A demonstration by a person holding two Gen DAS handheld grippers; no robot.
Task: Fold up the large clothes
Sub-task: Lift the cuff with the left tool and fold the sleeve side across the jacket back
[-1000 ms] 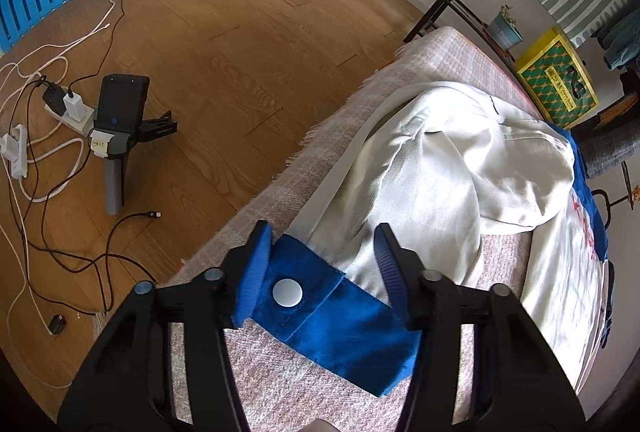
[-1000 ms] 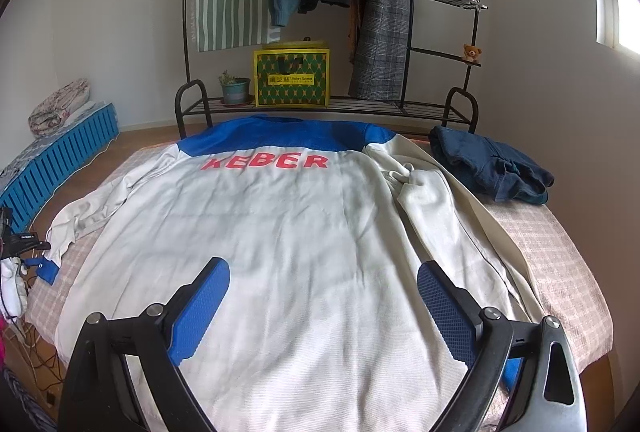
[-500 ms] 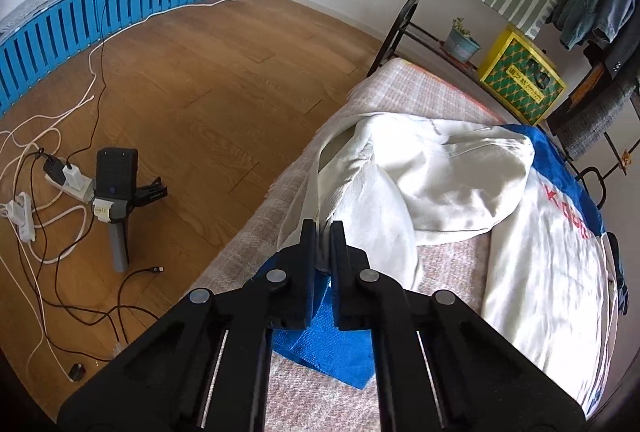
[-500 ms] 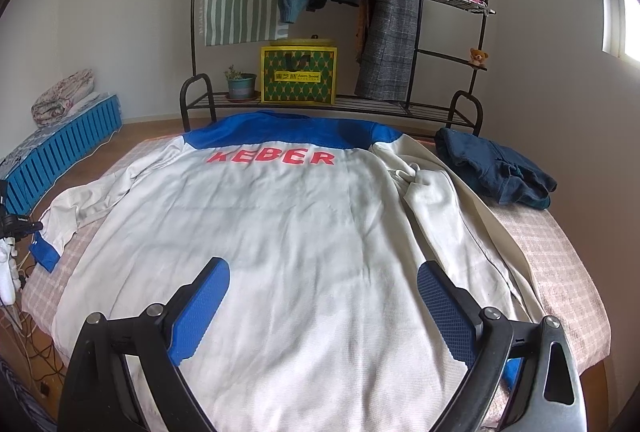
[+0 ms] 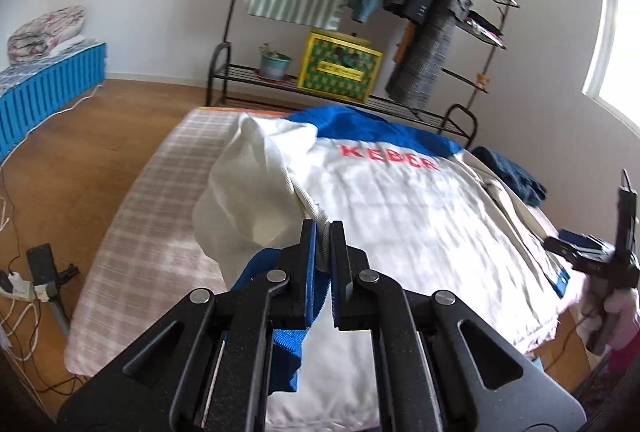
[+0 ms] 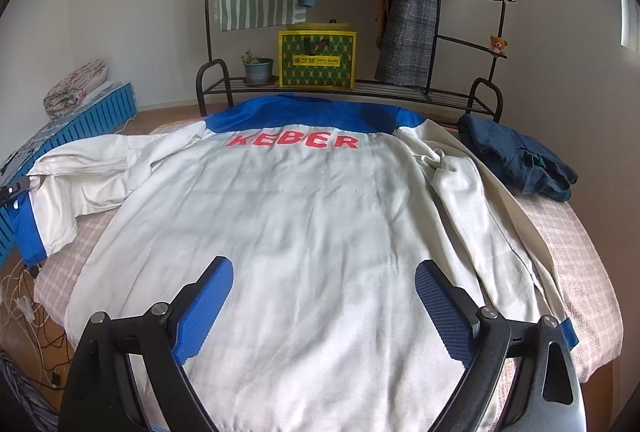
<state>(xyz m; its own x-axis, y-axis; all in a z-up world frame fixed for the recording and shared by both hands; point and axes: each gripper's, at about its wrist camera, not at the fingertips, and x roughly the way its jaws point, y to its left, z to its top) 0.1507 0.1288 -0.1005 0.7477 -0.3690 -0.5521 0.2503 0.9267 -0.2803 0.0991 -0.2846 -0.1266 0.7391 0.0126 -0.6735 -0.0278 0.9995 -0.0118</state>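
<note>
While lifted, sleeve (image 5: 256,192) hangs from left tool (image 5: 324,232).

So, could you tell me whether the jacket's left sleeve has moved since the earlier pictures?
Yes. The sleeve, pinched by the left hand-held gripper, has lifted off the bed and swung inward toward the jacket's back.

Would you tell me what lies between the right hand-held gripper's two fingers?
Nothing is gripped: only the flat white jacket back shows beyond the closing right hand-held gripper, in the right wrist view.

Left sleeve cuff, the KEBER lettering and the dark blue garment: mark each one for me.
Left sleeve cuff (image 6: 29,232): right wrist view, on the blue band hanging at the sleeve's end.
KEBER lettering (image 6: 292,141): right wrist view, on the middle red letter.
Dark blue garment (image 6: 516,158): right wrist view, on the crumpled middle.
</note>
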